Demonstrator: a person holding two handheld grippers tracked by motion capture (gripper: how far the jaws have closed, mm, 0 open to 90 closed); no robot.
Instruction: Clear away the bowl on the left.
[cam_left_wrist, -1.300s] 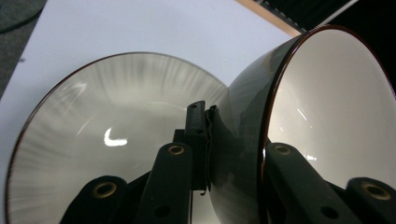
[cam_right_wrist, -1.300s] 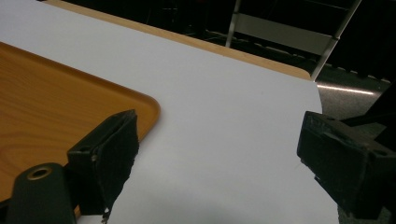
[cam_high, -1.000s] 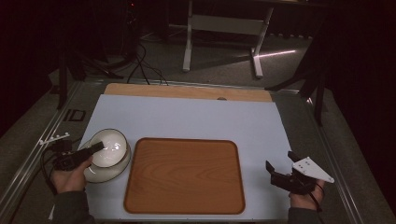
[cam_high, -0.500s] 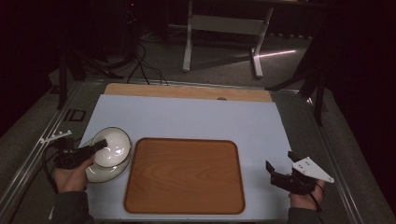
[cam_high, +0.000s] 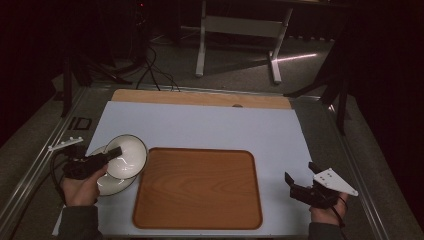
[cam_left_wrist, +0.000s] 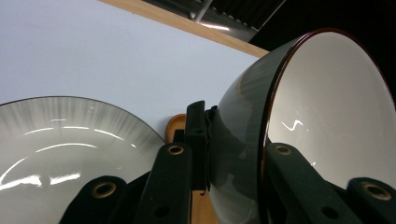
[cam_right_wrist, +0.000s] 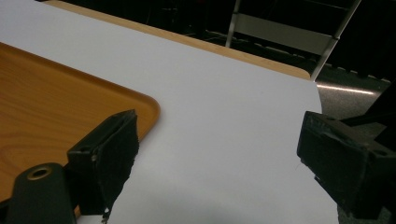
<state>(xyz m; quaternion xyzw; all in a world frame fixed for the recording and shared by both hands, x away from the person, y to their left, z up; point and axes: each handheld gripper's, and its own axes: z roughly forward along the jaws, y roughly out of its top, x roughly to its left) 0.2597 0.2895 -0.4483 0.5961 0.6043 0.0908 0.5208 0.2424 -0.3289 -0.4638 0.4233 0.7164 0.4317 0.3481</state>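
Left gripper (cam_high: 107, 156) has the bowl (cam_high: 127, 156) pinched by its rim: in the left gripper view one jaw sits inside the white interior, the other against the grey outer wall, jaws closed down on the wall thickness. Bowl (cam_left_wrist: 327, 116) is off the plate (cam_high: 107, 182) and tilted, opening turned toward the right of the high view, hanging over the plate's far-right part and just short of the wooden tray (cam_high: 197, 187). Plate (cam_left_wrist: 60, 154) sits flat on the white mat at the table's left, just beside the tray's left edge, empty and glossy. Right gripper (cam_high: 302, 185) is parked near the table's right front corner, well apart from the tray; its own view shows the jaws standing wide with nothing between them, only the mat and the tray corner (cam_right_wrist: 56, 102) beyond. Judging progress: the grasp and the lift-off look done, and the likely goal is setting the bowl down on the tray, which carries nothing yet. Left to do: carry it across the tray lip, level it, set it down, release. The plate probably follows, though that is a guess. Rim-only grip on a glazed wall could let the bowl swing or slip.
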